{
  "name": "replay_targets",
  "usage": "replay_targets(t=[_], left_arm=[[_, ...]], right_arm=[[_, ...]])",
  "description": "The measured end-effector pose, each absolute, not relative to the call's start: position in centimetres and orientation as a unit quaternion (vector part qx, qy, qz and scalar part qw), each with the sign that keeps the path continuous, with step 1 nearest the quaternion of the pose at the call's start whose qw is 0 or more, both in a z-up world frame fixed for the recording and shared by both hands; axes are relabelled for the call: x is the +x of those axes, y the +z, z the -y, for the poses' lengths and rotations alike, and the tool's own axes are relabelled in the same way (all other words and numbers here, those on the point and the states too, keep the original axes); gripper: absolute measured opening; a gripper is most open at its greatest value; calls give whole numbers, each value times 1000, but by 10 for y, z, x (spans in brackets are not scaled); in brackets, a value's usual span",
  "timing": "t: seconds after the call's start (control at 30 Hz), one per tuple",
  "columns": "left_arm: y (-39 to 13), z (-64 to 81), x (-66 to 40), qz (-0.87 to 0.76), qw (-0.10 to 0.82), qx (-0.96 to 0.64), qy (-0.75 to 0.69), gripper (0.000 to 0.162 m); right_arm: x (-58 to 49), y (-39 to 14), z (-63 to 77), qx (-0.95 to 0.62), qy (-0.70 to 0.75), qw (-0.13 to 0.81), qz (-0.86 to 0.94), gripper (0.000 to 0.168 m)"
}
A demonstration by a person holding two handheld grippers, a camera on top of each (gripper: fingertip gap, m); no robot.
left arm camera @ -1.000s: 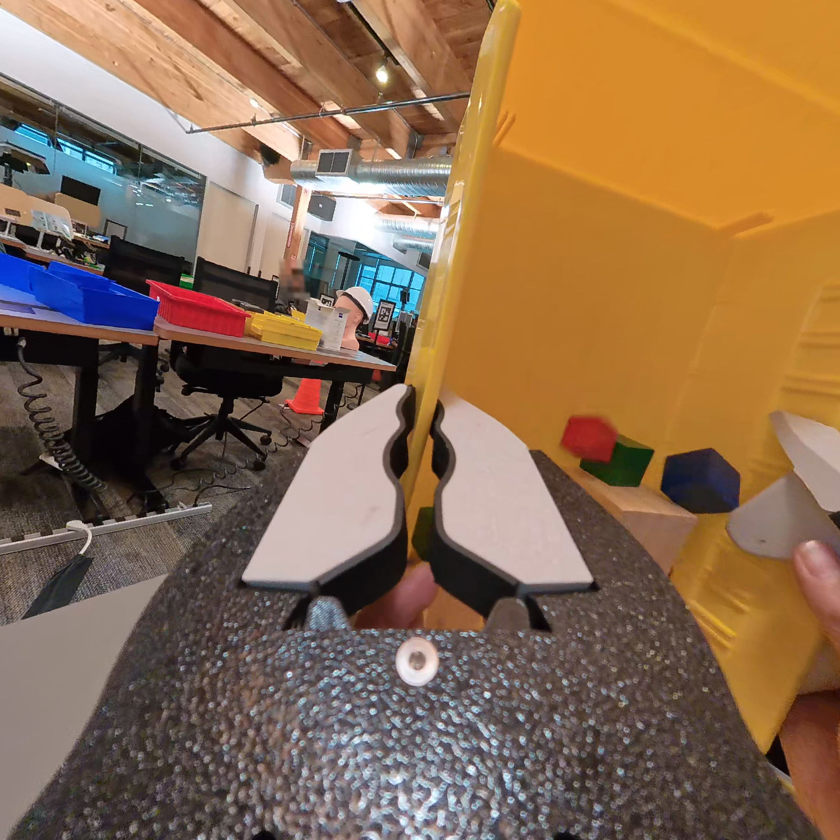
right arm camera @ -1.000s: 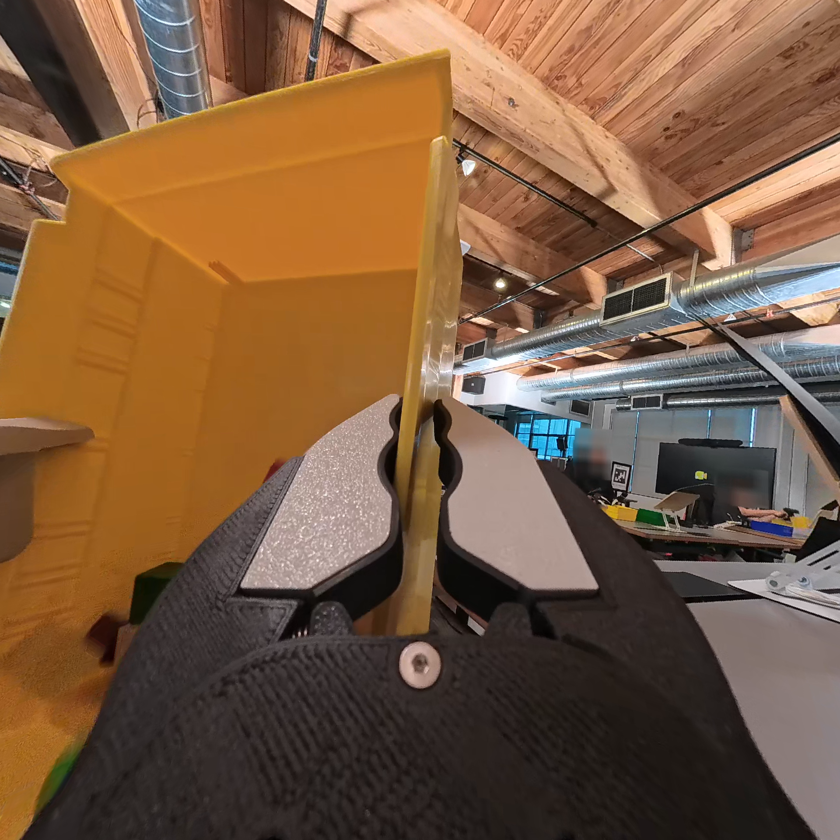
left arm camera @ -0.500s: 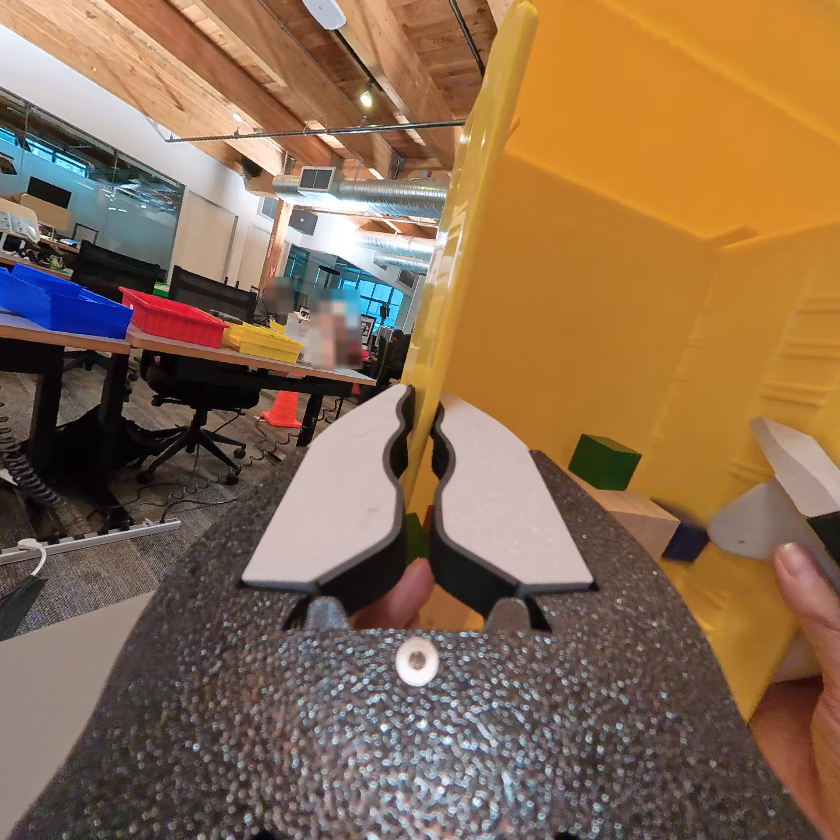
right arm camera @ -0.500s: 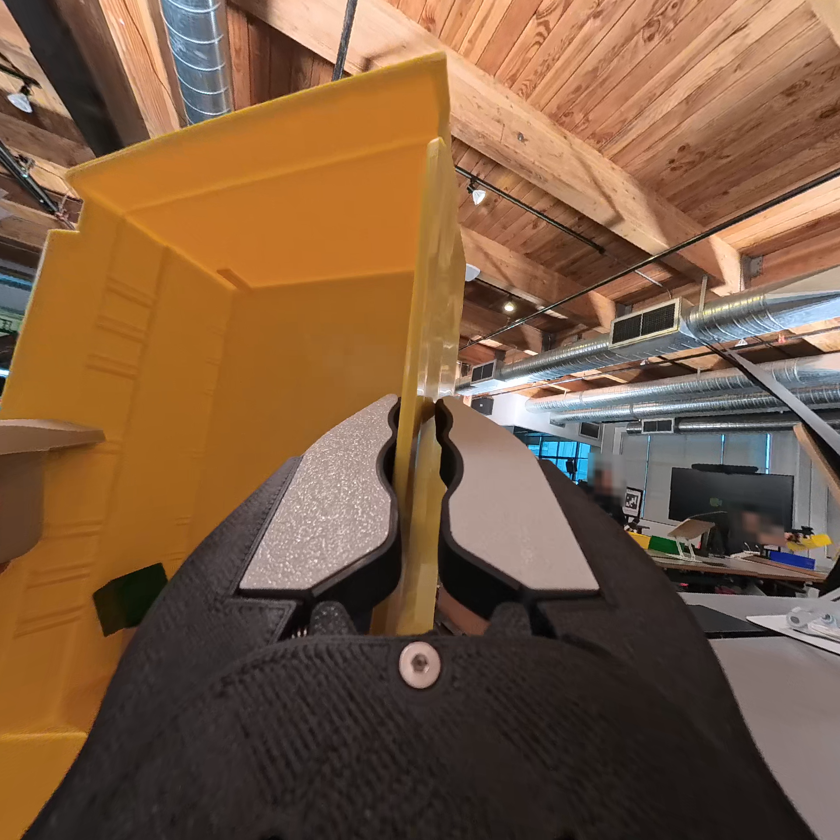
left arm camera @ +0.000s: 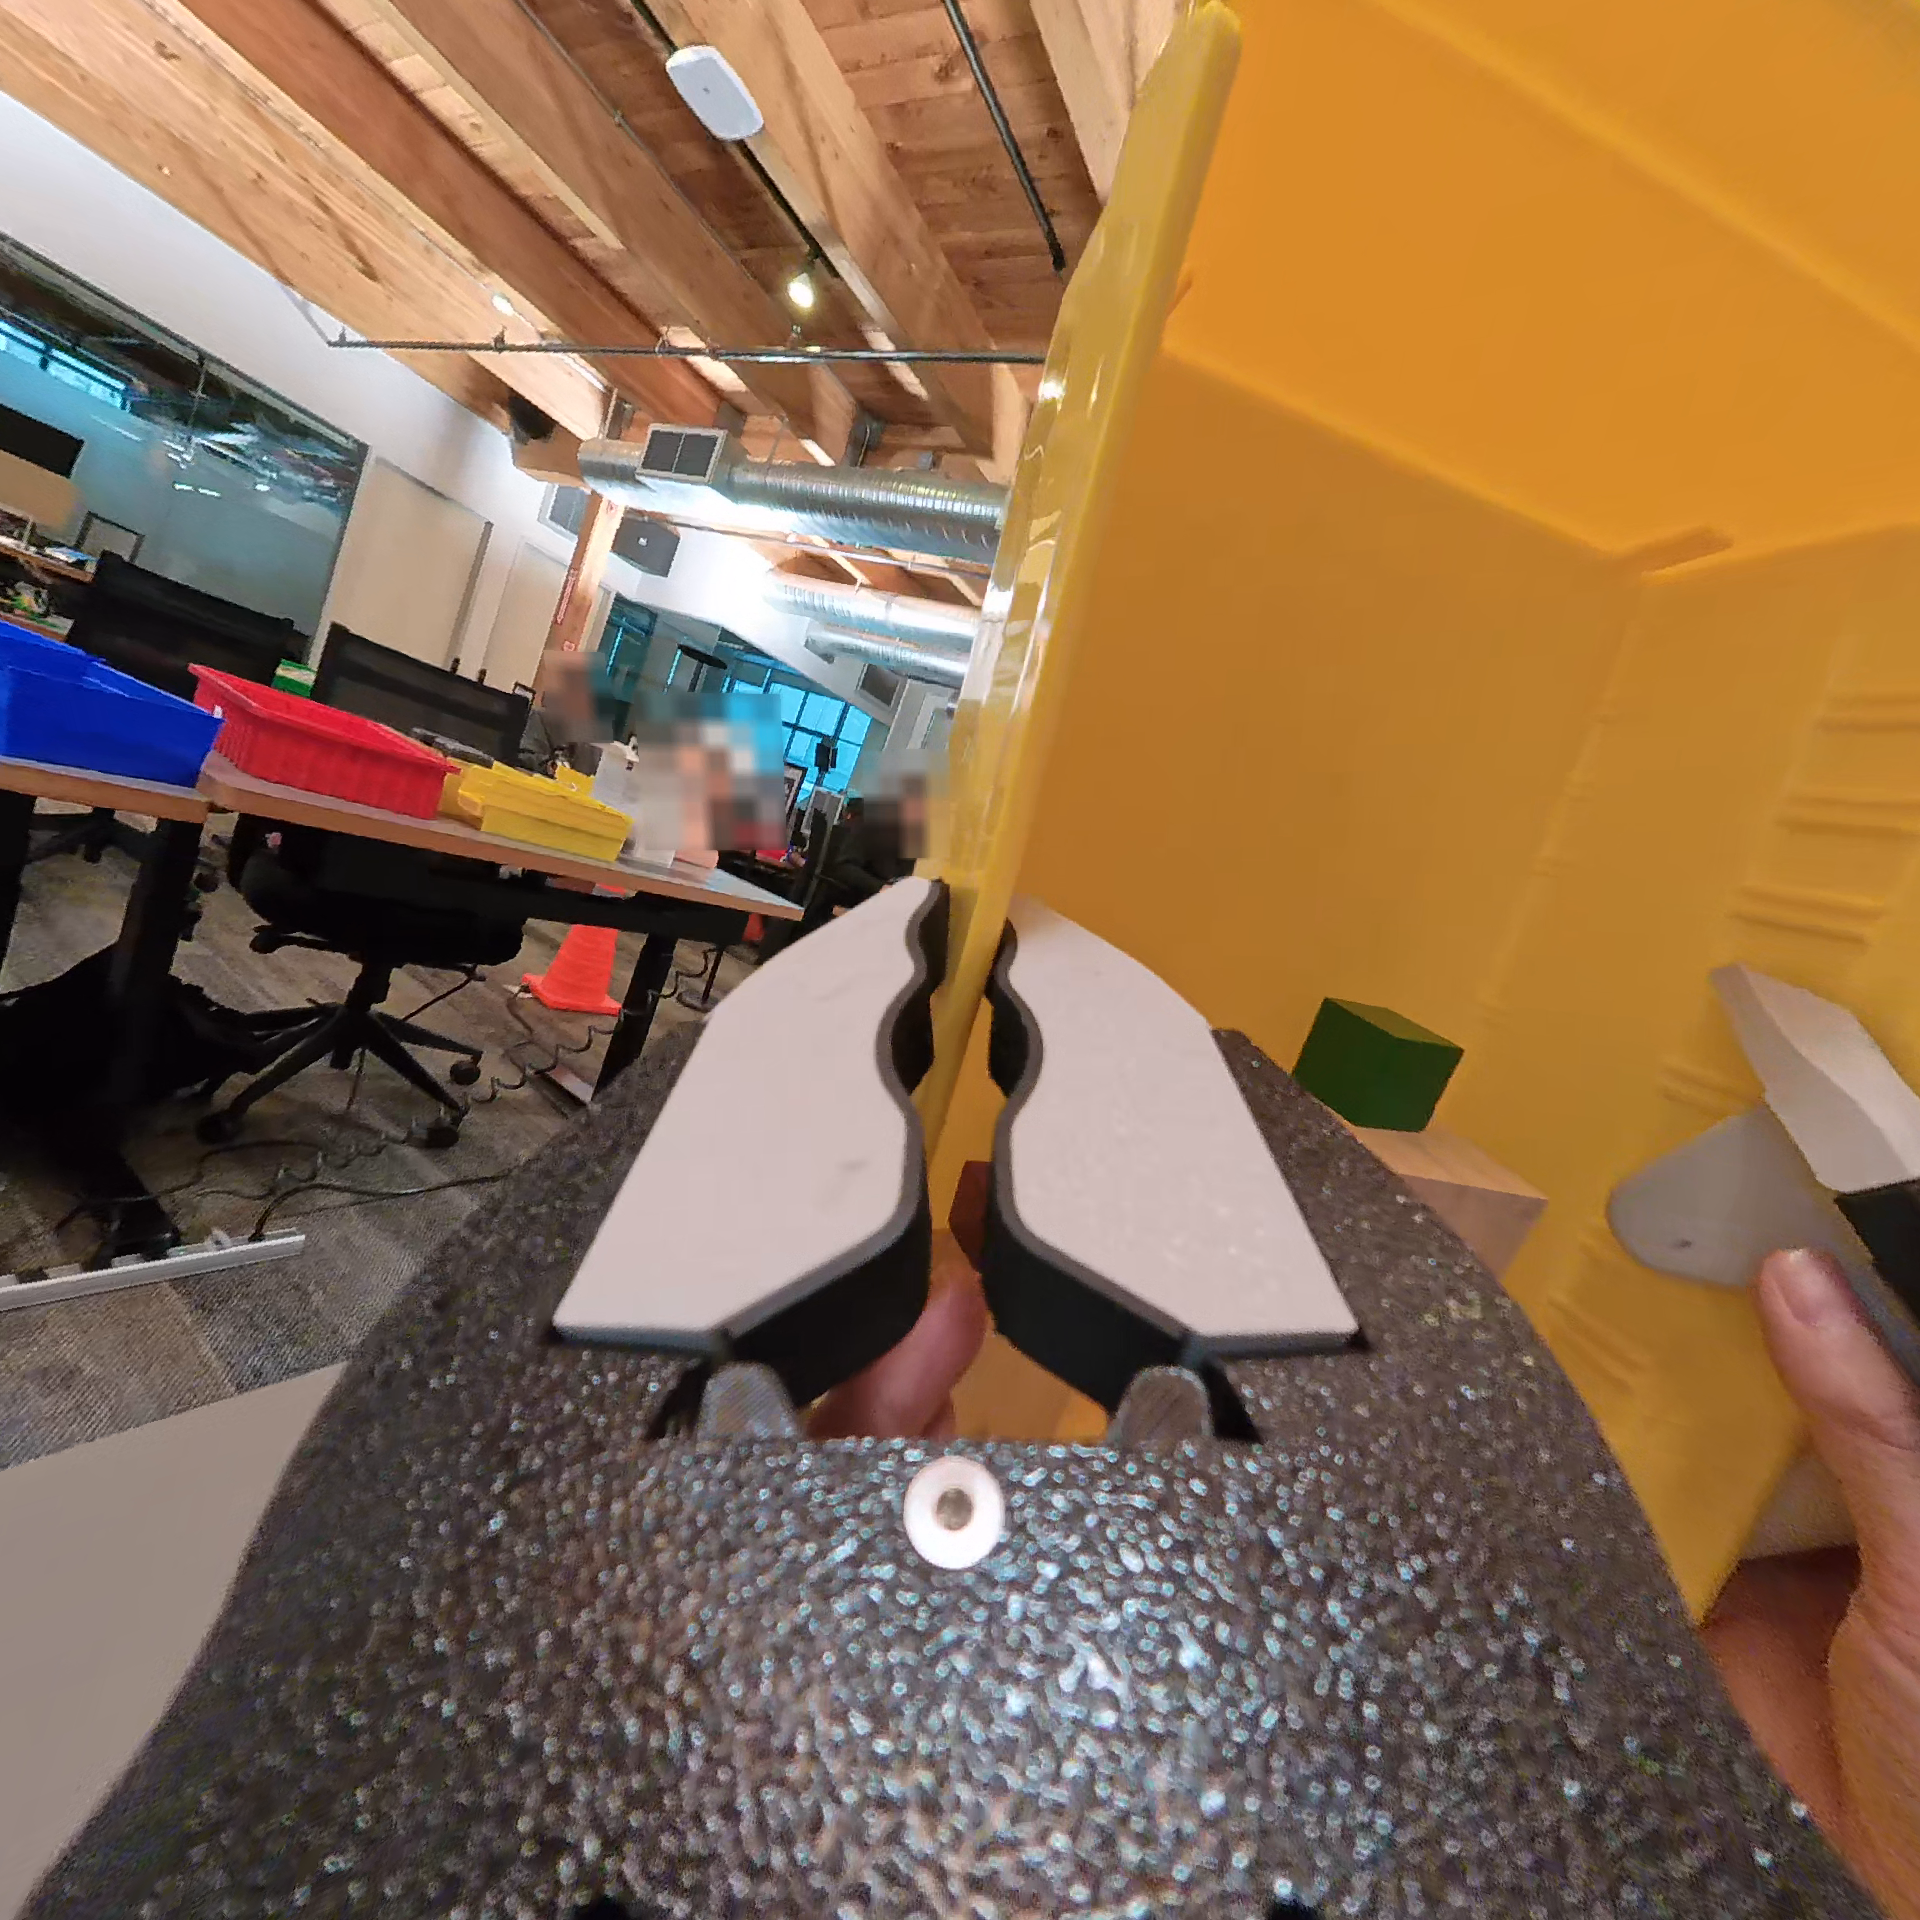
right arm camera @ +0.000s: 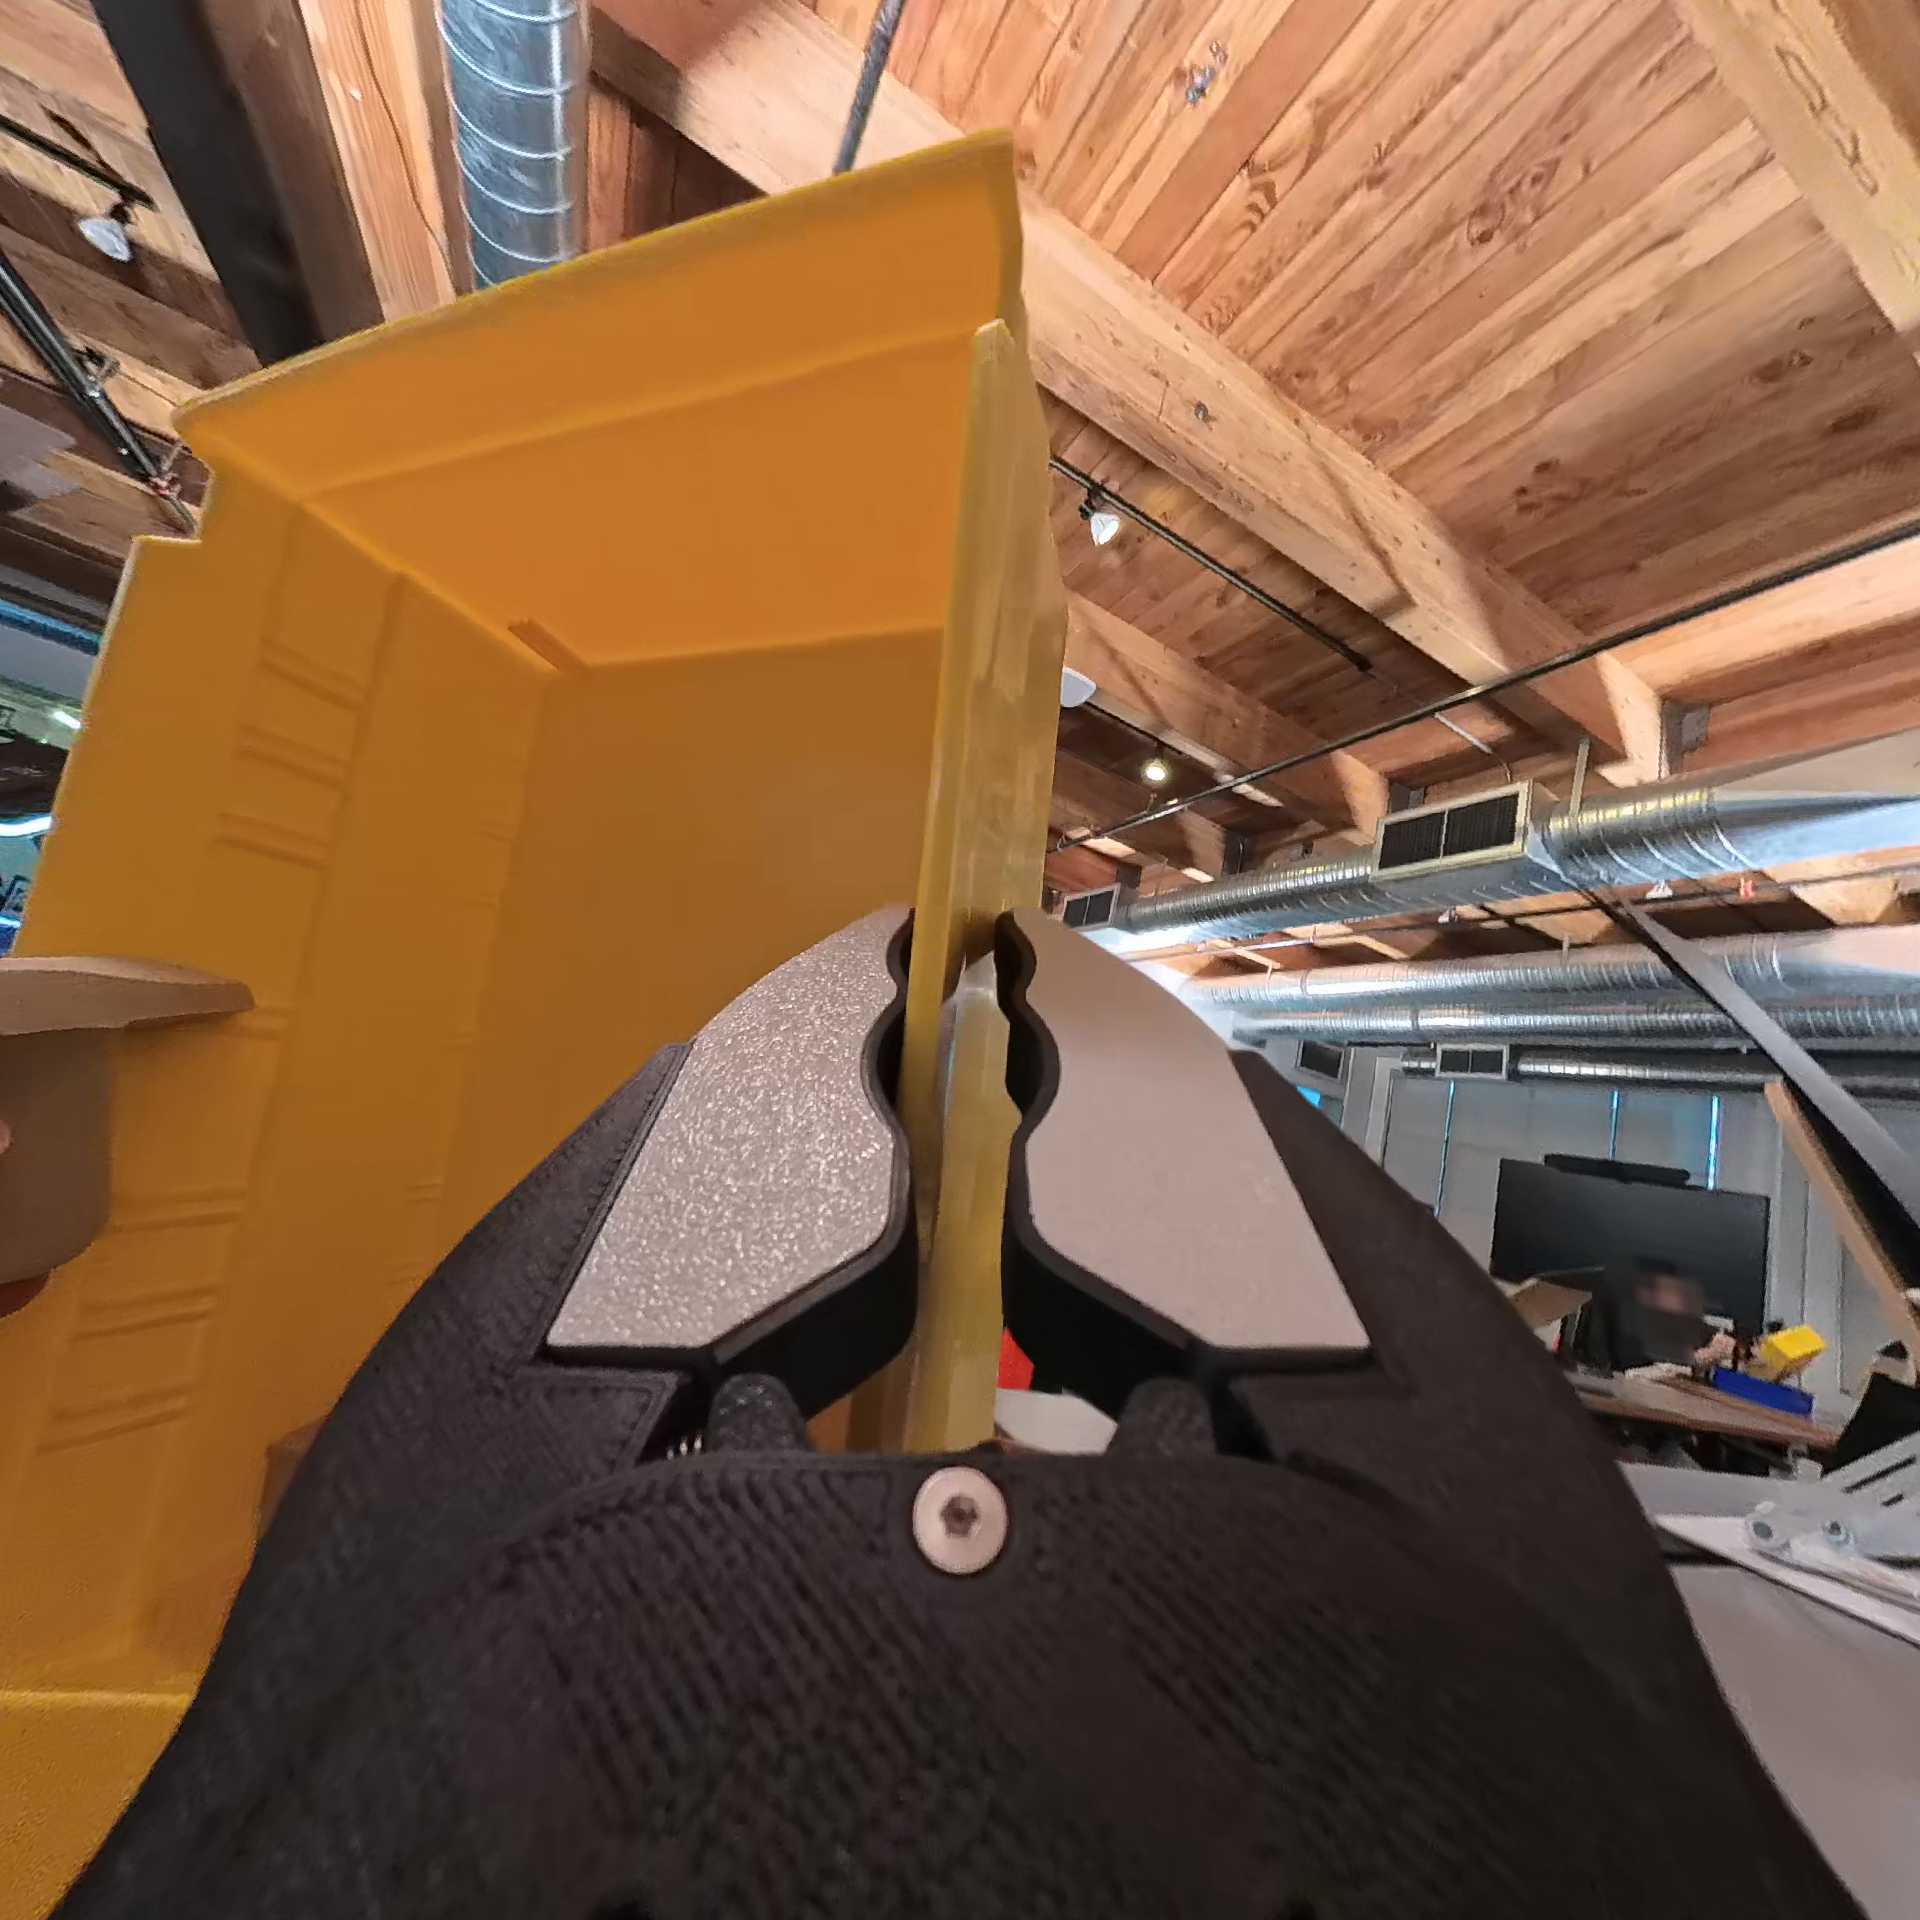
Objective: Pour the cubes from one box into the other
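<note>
A yellow box (left arm camera: 1351,727) is held up and tipped steeply, its open inside facing both cameras. My left gripper (left arm camera: 966,935) is shut on its left wall edge. My right gripper (right arm camera: 956,935) is shut on the opposite wall (right arm camera: 987,727) of the same box (right arm camera: 520,831). In the left wrist view a green cube (left arm camera: 1377,1060) and a plain wooden cube (left arm camera: 1455,1205) sit low inside the box; the right gripper's fingers (left arm camera: 1808,1081) show at the far wall. The other box is hidden.
In the left wrist view, desks with blue (left arm camera: 83,717), red (left arm camera: 322,753) and yellow bins (left arm camera: 540,816), office chairs (left arm camera: 364,966) and an orange cone (left arm camera: 582,966) stand behind. A grey tabletop (left arm camera: 125,1538) lies below left; it also shows in the right wrist view (right arm camera: 1787,1662).
The box has tipped further up. The red and blue cubes seen inside it a second ago are gone from view; the green and wooden cubes remain.
</note>
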State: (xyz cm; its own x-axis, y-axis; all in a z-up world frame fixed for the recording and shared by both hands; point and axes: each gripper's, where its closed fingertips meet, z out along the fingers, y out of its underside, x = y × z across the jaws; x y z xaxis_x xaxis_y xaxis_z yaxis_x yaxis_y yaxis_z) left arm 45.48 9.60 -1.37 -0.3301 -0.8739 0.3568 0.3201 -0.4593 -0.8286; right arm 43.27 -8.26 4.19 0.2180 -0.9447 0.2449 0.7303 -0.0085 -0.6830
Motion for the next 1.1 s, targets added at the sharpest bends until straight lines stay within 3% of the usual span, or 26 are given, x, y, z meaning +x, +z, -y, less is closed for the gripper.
replay_targets(t=[0.5,1.1], left_arm=[[-30,-101,460,-353,404,-443,-718,4],[-4,-93,446,-344,411,-406,-740,5]], right_arm=[[449,25,79,-383,-590,692,-166,13],[428,47,88,-351,-607,699,-139,13]])
